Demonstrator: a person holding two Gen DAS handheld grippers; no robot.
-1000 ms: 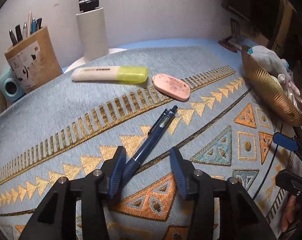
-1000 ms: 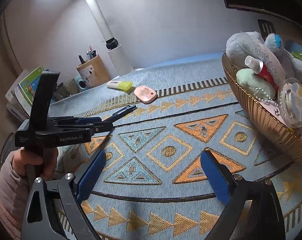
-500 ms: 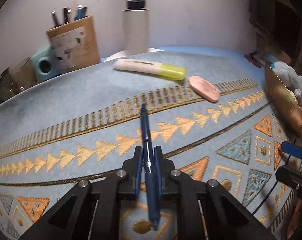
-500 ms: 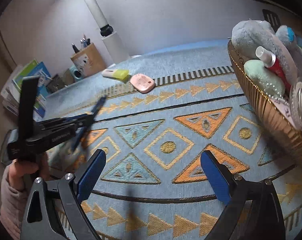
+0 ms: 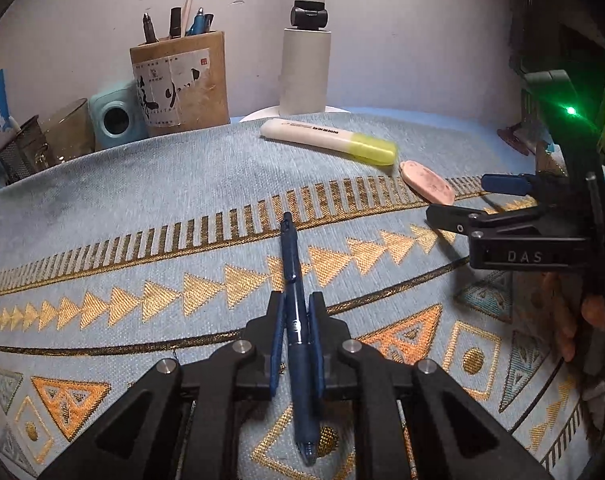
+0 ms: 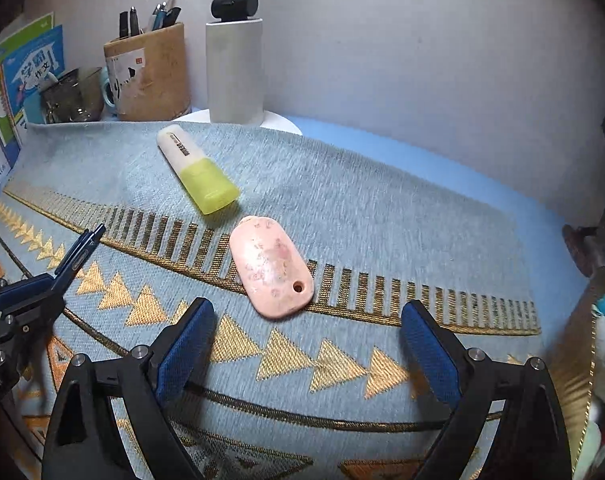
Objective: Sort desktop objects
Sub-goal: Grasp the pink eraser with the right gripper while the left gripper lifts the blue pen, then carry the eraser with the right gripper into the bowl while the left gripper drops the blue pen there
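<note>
Pen point(image 5: 295, 322) is sitting pinched between the two blue fingers of the left gripper point(image 5: 296, 332), its clip end pointing away over the patterned cloth point(image 5: 142, 200) and its tip hanging back toward the camera. In the right wrist view the same pen point(image 6: 78, 256) is showing at the far left, raised off the cloth, with the left gripper point(image 6: 52, 282) squeezing it.

The right gripper point(image 6: 304, 346) is hovering with its jaws spread wide, and the pink eraser point(image 6: 272, 266) is lying on the cloth just beyond the gap between them, not touching either pad. In the left wrist view the right gripper point(image 5: 468, 202) is reaching in from the right, near the eraser point(image 5: 426, 186), with a hand point(image 5: 574, 320) gripping its handle.

A highlighter point(image 6: 196, 170) with a yellow cap is lying flat on the cloth just beyond the eraser, close to it but apart. Farther back a cardboard pen holder point(image 5: 180, 82) full of pens is standing against the wall, left of a white lamp post point(image 5: 306, 68). A gold basket point(image 6: 574, 380) is showing at the right edge.
</note>
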